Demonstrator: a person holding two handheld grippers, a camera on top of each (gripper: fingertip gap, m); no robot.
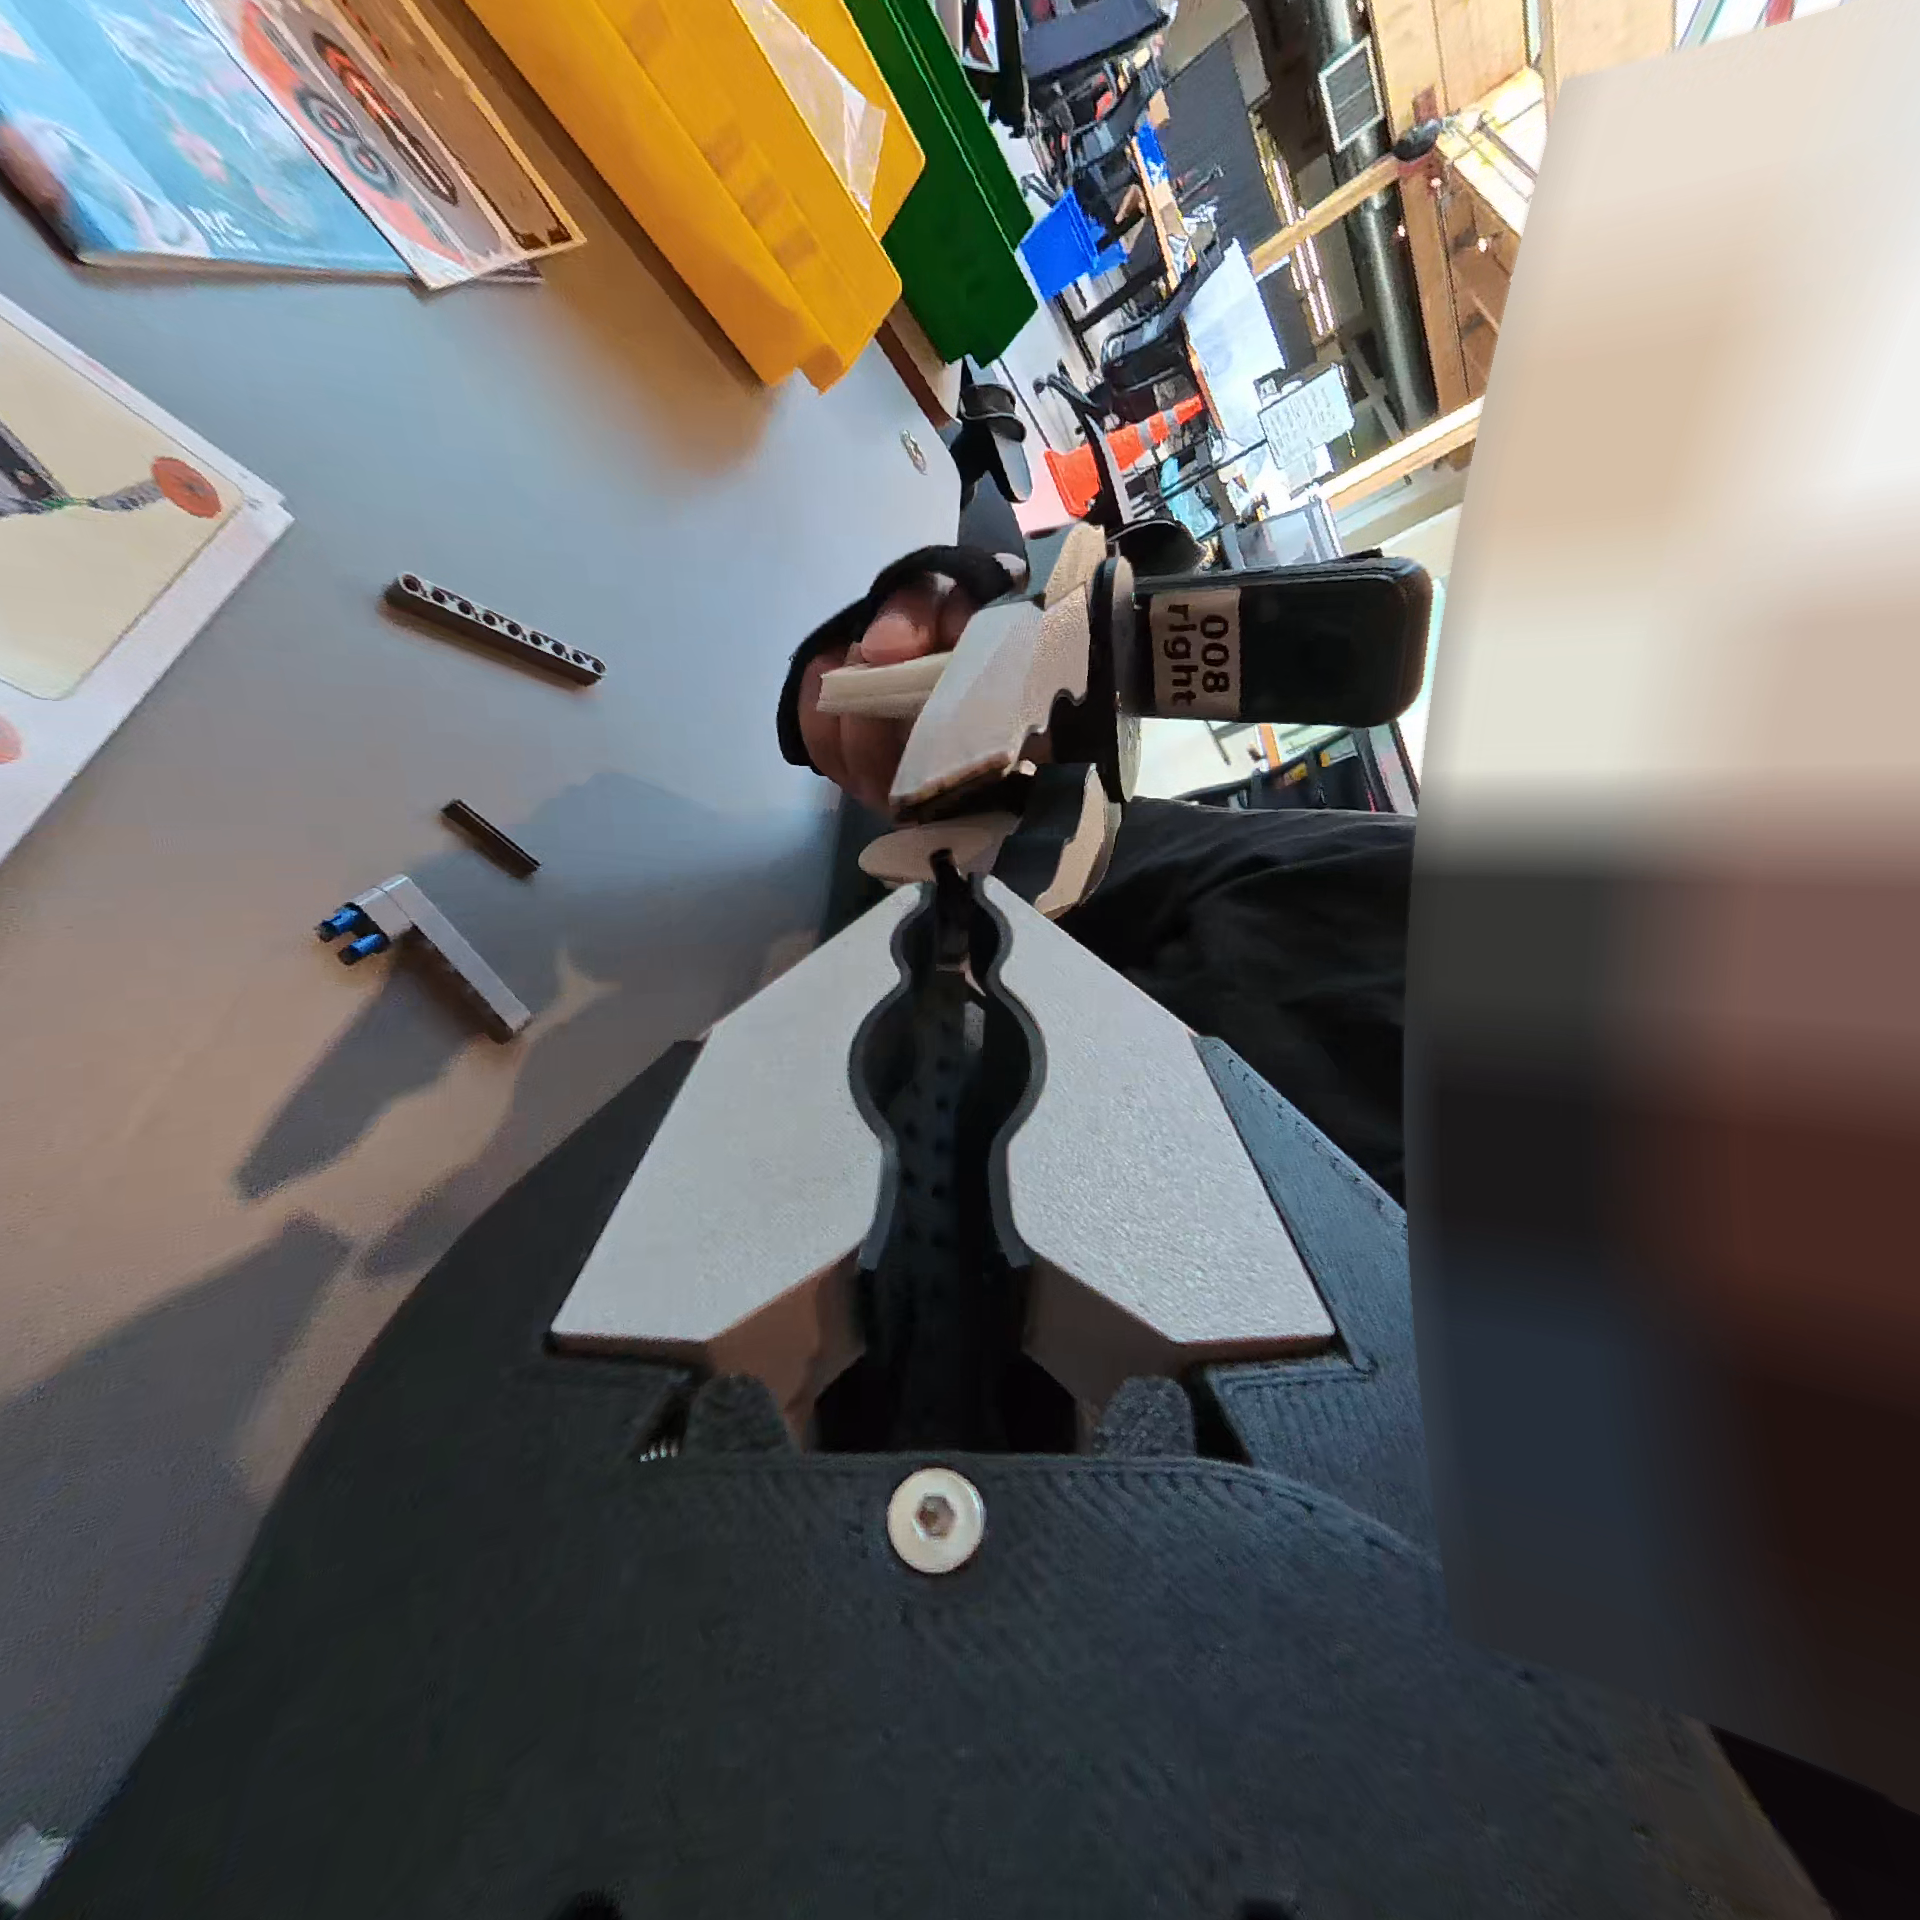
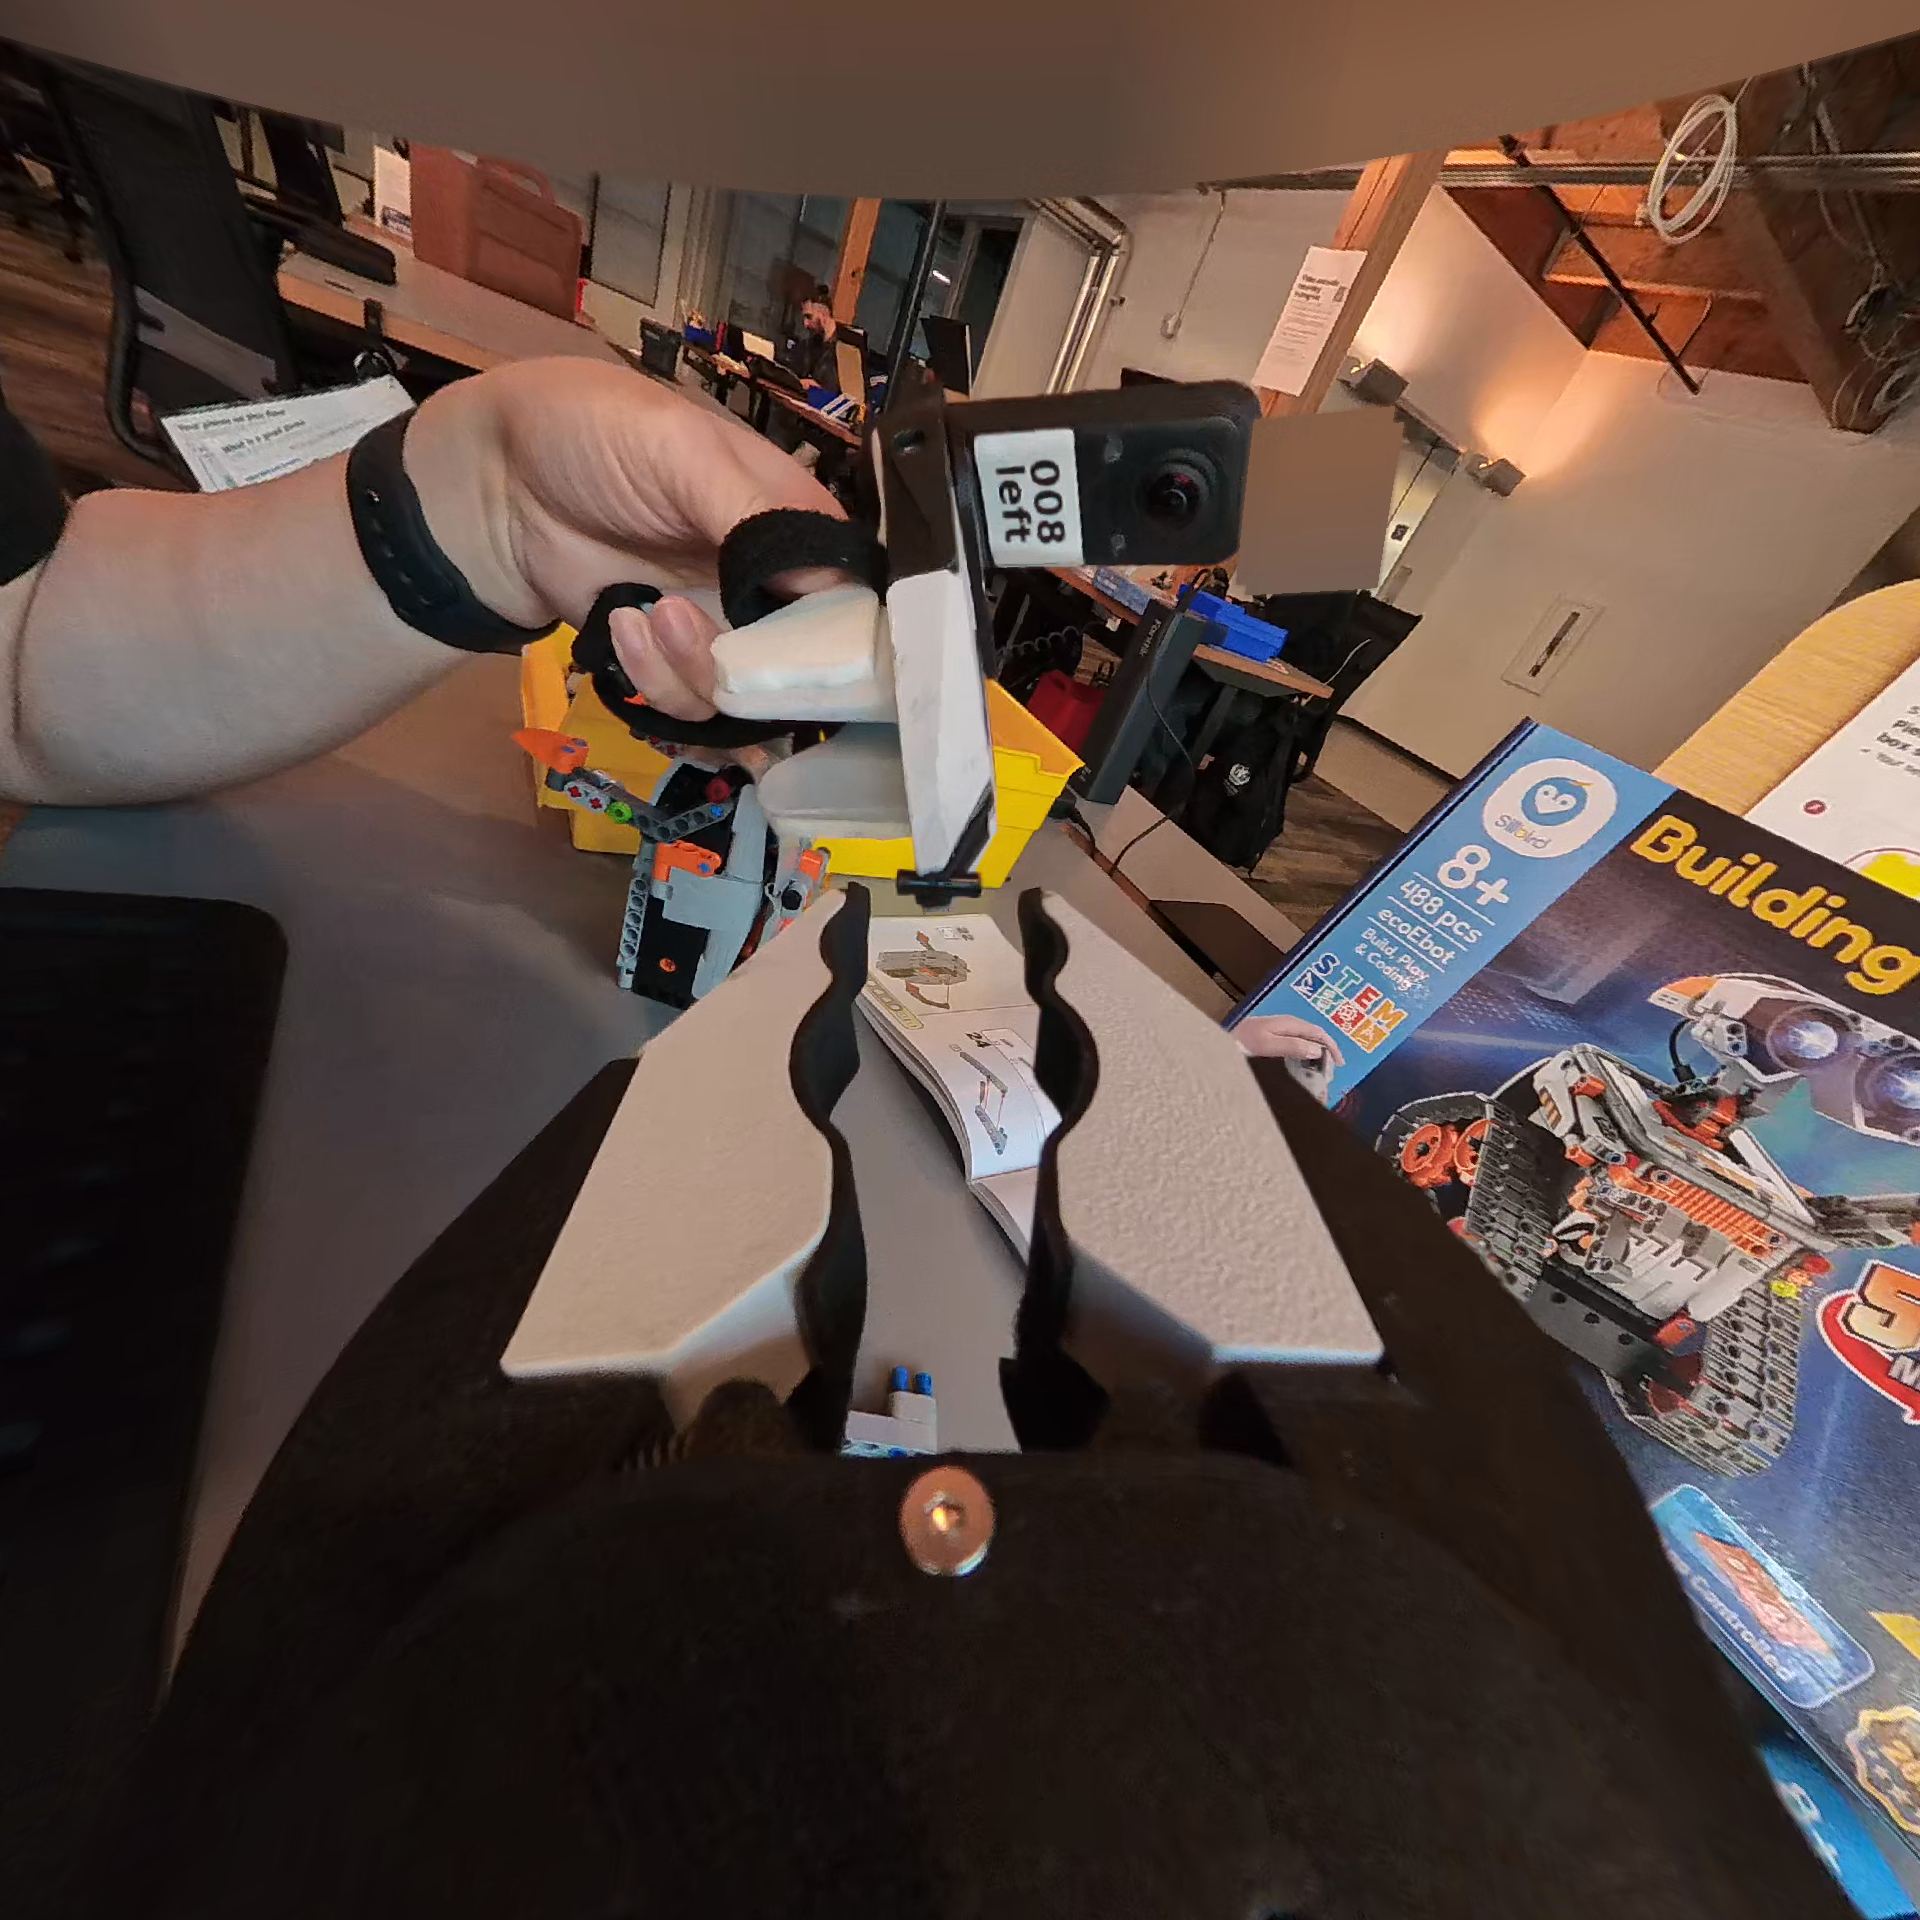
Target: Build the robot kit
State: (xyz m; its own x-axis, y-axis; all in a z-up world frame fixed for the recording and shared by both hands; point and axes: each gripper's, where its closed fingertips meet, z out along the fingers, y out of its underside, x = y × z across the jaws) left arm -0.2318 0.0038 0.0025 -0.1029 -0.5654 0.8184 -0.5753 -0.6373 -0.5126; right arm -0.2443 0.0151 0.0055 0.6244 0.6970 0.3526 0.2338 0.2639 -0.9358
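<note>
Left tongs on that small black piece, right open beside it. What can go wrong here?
1. The left tongs pinch the small black piece only at their tips; a nudge could twist it loose onto the grey table.
2. The open right tongs sit close to that piece; closing off-centre might clash the tips.

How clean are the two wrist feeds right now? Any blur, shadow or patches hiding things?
Left wrist view: heavily tilted, a big mosaic patch covers the right side, soft shadows lie on the grey table, left gripper sharp. Right wrist view: warm light, wide-angle bending at the edges, a blurred band along the top, right gripper and kit box sharp.
</note>
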